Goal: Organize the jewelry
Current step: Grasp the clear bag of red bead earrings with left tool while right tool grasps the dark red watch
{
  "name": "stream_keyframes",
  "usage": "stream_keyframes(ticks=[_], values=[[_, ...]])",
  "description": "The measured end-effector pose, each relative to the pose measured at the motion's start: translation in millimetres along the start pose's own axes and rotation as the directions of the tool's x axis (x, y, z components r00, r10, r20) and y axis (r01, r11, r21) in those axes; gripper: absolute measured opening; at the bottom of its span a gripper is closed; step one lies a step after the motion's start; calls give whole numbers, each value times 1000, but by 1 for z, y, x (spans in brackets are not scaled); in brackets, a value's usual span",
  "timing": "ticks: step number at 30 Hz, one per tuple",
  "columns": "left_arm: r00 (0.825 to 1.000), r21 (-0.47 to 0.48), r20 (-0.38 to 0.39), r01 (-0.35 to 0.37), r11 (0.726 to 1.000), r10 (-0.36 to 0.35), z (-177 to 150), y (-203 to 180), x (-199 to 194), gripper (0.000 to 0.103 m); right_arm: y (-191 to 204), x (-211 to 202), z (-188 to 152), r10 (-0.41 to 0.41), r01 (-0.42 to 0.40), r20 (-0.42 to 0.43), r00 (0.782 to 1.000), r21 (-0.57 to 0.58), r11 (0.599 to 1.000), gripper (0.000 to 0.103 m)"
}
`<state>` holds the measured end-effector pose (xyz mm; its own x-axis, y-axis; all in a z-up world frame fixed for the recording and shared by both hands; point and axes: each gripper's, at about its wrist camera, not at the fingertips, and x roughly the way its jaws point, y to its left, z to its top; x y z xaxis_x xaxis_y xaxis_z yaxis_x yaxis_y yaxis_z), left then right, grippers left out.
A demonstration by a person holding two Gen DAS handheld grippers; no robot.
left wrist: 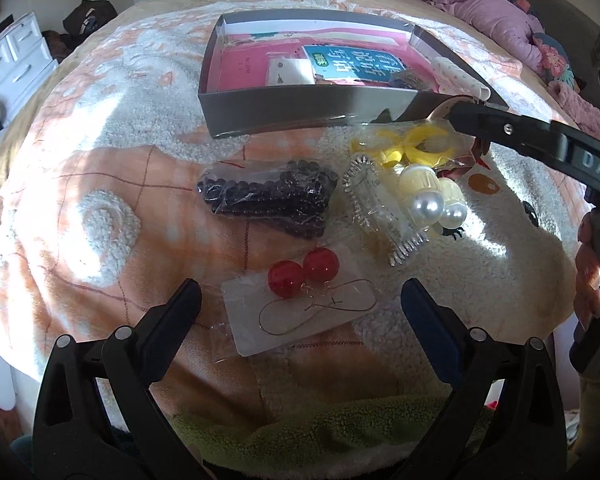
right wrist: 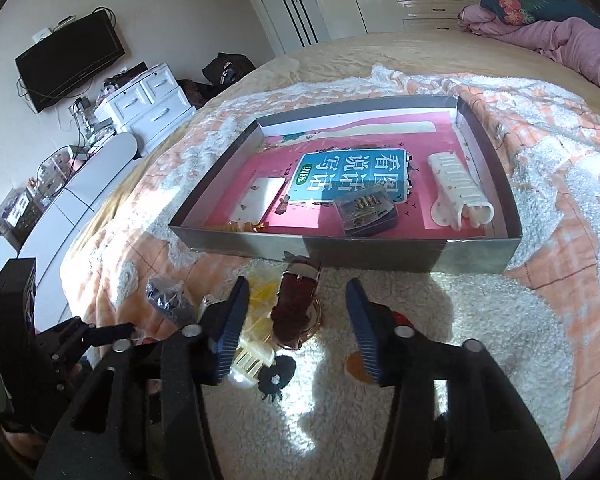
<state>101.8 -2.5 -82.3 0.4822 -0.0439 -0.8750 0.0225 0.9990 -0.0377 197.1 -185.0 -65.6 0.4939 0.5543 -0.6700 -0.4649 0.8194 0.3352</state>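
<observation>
Right wrist view: right gripper [right wrist: 296, 312] has jaws spread apart over a brown watch [right wrist: 296, 304], which lies just before the tray's [right wrist: 380, 252] near wall. Left gripper [left wrist: 300, 300] is likewise spread, above red earrings [left wrist: 304, 272]. Black beads [left wrist: 268, 200] and pearl earrings [left wrist: 428, 196] lie between these and the tray. Bare blanket [right wrist: 520, 340] stretches right of the watch.

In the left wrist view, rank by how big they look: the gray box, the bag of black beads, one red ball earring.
1. Gray box
2. Bag of black beads
3. Red ball earring, though it lies nearest the camera, which flatters it.
</observation>
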Motion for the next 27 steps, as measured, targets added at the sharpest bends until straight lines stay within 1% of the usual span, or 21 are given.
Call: stream_keyframes(ticks=[1, 2, 5, 8, 13, 16, 21, 27], values=[[1000, -6, -5, 6, 1000, -6, 1, 1, 2, 93, -2, 4, 1, 11, -11, -3, 1000, 8, 1000, 20], [1000, -14, -9, 13, 1000, -13, 2, 1, 4, 93, -4, 5, 1, 13, -13, 1, 1000, 12, 1000, 19], [1000, -16, -15, 4, 1000, -4, 3, 1, 7, 88, -7, -4, 0, 4, -5, 40, 999, 15, 1000, 18], [1000, -15, -13, 6, 1000, -6, 4, 0, 7, 87, -11, -17, -3, -27, 27, 75, 997, 4, 1000, 16], [1000, -30, 0, 21, 999, -21, 6, 2, 5, 86, -24, -43, -7, -78, 78, 125, 989, 8, 997, 15], [1000, -31, 16, 27, 999, -26, 6, 1, 0, 86, -34, -59, -9, -94, 92, 144, 985, 23, 996, 15], [999, -47, 18, 49, 998, -48, 8, 4, -1, 86, -41, -77, -13, -108, 104, 159, 981, 36, 994, 15], [996, -87, 11, 87, 992, -87, 10, 12, 2, 86, -43, -88, -16, -117, 112, 161, 980, 42, 993, 15]])
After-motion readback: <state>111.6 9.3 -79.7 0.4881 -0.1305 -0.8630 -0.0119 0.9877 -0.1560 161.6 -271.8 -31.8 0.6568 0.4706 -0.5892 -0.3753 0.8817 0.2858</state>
